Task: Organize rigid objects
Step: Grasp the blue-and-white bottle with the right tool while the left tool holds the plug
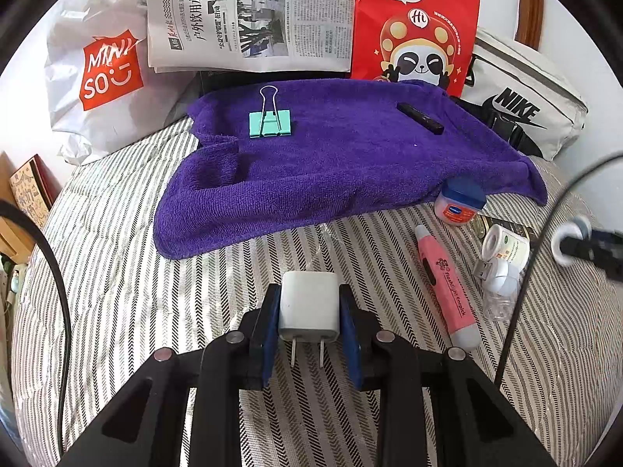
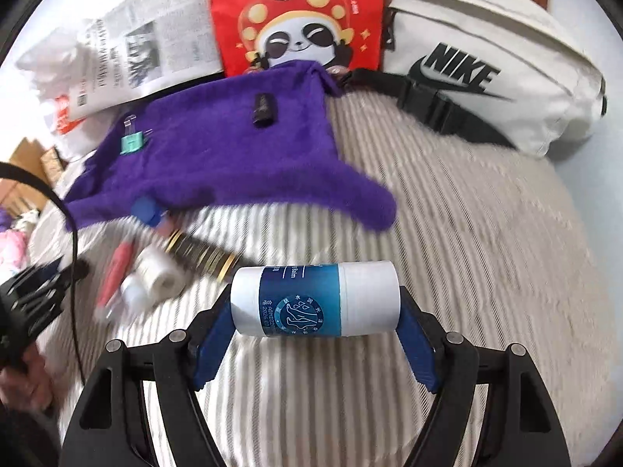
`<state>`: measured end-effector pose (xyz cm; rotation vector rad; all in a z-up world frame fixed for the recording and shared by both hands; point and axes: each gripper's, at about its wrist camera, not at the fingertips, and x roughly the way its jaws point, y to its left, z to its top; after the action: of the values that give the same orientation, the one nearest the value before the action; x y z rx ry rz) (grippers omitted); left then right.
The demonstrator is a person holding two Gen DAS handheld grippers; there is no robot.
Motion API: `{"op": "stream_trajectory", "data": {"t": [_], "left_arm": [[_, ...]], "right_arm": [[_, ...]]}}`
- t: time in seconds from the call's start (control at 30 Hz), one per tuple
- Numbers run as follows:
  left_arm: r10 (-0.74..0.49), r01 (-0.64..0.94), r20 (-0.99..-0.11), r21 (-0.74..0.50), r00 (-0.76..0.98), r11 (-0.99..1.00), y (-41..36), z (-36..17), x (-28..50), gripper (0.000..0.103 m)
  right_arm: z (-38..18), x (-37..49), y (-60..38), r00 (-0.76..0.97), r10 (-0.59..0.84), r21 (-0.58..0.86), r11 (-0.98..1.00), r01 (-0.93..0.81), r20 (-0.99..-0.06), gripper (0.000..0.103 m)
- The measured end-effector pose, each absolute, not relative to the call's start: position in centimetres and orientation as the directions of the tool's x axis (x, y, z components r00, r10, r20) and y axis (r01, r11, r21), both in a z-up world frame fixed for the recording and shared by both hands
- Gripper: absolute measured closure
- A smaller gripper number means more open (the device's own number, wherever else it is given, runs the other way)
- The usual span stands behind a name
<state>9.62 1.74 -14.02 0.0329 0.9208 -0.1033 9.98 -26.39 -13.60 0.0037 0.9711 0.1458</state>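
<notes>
Carrying loads: left gripper (image 1: 309, 311) fingers clamp a white charger (image 1: 308, 308), right gripper (image 2: 313, 303) fingers pinch a balm tube (image 2: 313, 299) endwise. Next, probably set both on the purple towel (image 1: 331, 163) at twelve o'clock, beside the clip (image 1: 270, 122).

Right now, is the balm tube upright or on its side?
On its side: the balm tube lies crosswise, the right gripper's jaws pressing its two ends.

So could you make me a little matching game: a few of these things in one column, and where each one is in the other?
Things:
1. white charger plug
2. blue-and-white balm tube
3. mint binder clip
4. pink earpick pen

Places:
A. on the purple towel
B. in the right gripper
C. on the striped bedcover
D. in the left gripper

Pairs: 1-D, 2-B, 3-A, 4-C
</notes>
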Motion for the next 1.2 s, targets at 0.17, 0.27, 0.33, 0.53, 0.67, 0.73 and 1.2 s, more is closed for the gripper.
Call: {"op": "stream_trajectory", "data": {"t": [0.17, 0.27, 0.33, 0.53, 0.67, 0.73, 1.2], "left_arm": [[-0.075, 0.103, -0.796, -0.015, 0.6, 0.995, 1.7, -14.0, 9.7, 0.075], [-0.074, 0.103, -0.796, -0.015, 0.6, 0.995, 1.7, -14.0, 9.6, 0.075], [-0.073, 0.103, -0.796, -0.014, 0.601, 0.995, 1.7, -14.0, 9.6, 0.075], [-0.074, 0.103, -0.796, -0.014, 0.601, 0.995, 1.7, -14.0, 9.6, 0.075], [-0.077, 0.104, -0.795, -0.018, 0.601, 0.994, 1.7, -14.0, 9.5, 0.076], [-0.076, 0.103, -0.795, -0.016, 0.601, 0.995, 1.7, -14.0, 9.5, 0.076], [-0.075, 0.103, -0.795, -0.017, 0.601, 0.995, 1.7, -14.0, 9.5, 0.076]], "right_arm": [[-14.5, 8.4, -24.3, 0.536, 0.172, 0.061, 0.974, -0.218, -0.827, 0.027], [-15.0, 8.2, -23.8, 0.54, 0.164, 0.041, 0.972, -0.232, -0.825, 0.027], [-15.0, 8.1, -23.7, 0.544, 0.161, 0.033, 0.971, -0.237, -0.824, 0.027], [-16.0, 8.0, -23.1, 0.568, 0.125, -0.029, 0.967, -0.254, -0.813, 0.027], [-16.1, 7.9, -23.4, 0.572, 0.148, 0.004, 0.969, -0.245, -0.807, 0.027], [-16.3, 7.7, -23.4, 0.592, 0.143, -0.002, 0.971, -0.238, -0.793, 0.027], [-16.4, 7.4, -23.5, 0.6, 0.151, 0.005, 0.971, -0.237, -0.785, 0.025]]}}
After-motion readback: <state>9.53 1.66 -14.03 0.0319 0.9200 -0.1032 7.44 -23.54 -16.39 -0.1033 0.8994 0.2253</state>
